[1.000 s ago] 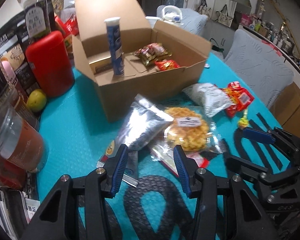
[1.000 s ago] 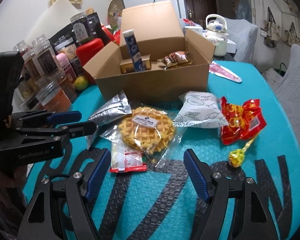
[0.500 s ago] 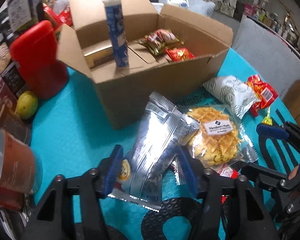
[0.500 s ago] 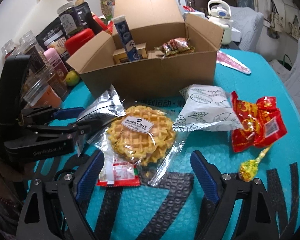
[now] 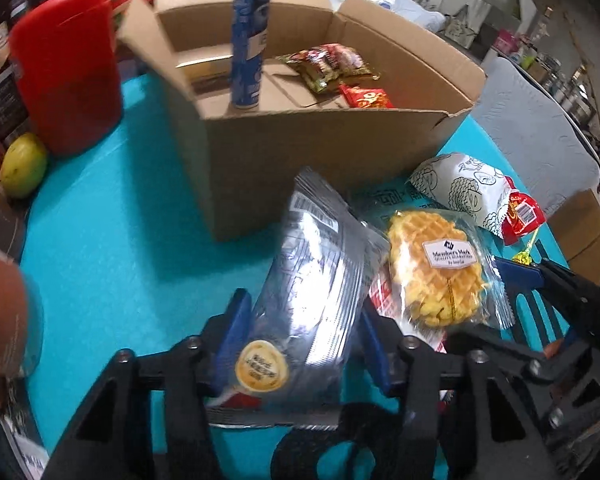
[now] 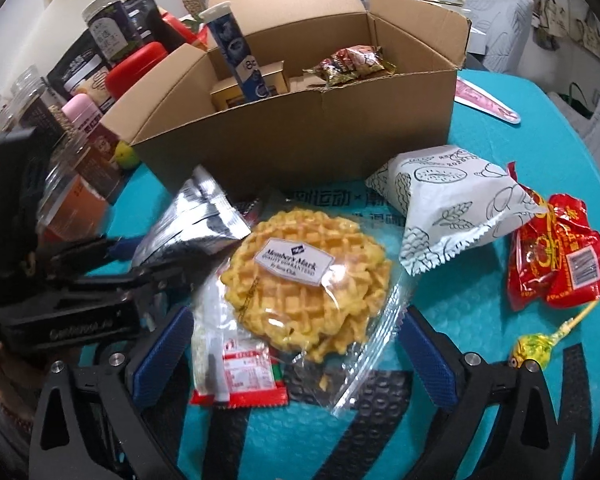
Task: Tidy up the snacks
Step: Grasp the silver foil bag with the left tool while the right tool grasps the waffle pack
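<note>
**Left jaws closing around silver pouch; right jaws spread wide at waffle**

Left gripper, lower centre of the left wrist view: jaws have just been closing, with the silver foil pouch between the blue pads. Pads sit right against the pouch's lower edges; firm pressure cannot be confirmed from the blur. The pouch's upper end points toward the cardboard box.

Right gripper, bottom of the right wrist view: jaws have just been opening and stand wide apart, gripping nothing. The wrapped waffle and a small red-and-white sachet lie between the fingers on the teal mat.

Right of the waffle: white printed packet, red packet, yellow lollipop.

The box, upper centre, is open and holds a blue tube standing upright and brown snack packs.
</note>
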Tool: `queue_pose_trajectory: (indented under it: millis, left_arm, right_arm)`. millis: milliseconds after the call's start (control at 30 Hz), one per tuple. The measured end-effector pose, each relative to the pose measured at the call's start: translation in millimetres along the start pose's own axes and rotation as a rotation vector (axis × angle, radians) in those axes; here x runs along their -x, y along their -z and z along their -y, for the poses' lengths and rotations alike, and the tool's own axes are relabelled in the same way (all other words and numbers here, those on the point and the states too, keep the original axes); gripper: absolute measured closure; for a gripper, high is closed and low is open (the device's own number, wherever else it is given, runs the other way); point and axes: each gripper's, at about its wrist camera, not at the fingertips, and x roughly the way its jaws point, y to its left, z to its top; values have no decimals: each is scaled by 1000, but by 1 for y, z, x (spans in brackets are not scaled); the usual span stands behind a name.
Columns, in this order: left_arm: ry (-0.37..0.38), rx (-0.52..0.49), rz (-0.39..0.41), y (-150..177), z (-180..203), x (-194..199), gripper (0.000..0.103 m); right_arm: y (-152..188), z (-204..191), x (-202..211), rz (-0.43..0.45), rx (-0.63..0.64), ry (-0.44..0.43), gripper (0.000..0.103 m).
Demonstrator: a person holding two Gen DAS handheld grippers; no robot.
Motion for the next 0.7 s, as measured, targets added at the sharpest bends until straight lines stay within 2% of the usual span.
queue_pose_trajectory:
  millis: [67,300,500,700]
  left_arm:
    - [-26,28,-7,3,-4,5,57]
    - [-136,81,47,18,-19,33,58]
    - [-90,84,-16,22,-24,17,57]
    - [-142,29,16,20,-15,12,57]
  right_arm:
    - [-3,-1,-4,-4,-12,12,0]
    - [-15,-14,-21,-2,11,72,0]
    - [-17,-14,-29,6,10,78,0]
    - [-14,-13,-28,8,22,65,0]
